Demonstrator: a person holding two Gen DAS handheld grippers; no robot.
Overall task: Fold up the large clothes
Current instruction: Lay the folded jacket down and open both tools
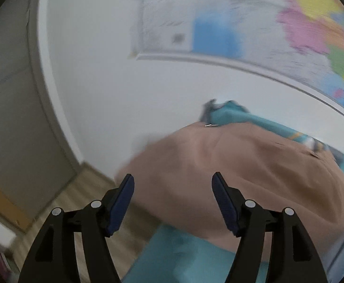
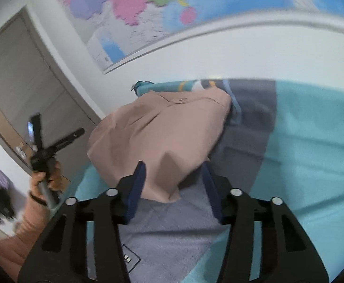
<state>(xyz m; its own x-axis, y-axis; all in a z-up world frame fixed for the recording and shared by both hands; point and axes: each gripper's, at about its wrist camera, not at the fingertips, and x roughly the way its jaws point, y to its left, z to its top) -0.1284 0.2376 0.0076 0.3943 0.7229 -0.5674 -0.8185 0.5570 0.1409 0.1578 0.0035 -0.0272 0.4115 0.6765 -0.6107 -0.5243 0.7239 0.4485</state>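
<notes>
A tan garment lies bunched on a teal and grey bed cover. It also shows in the right wrist view. My left gripper is open and empty, held above the garment's near left edge. In the right wrist view the left gripper shows at the far left, held up in a hand, open. My right gripper is open, with a folded corner of the garment lying between its fingers; the jaws stand apart and do not pinch it.
A white wall with a coloured map rises behind the bed. A grey door stands at the left. Wood floor shows beside the bed. The bed cover stretches to the right.
</notes>
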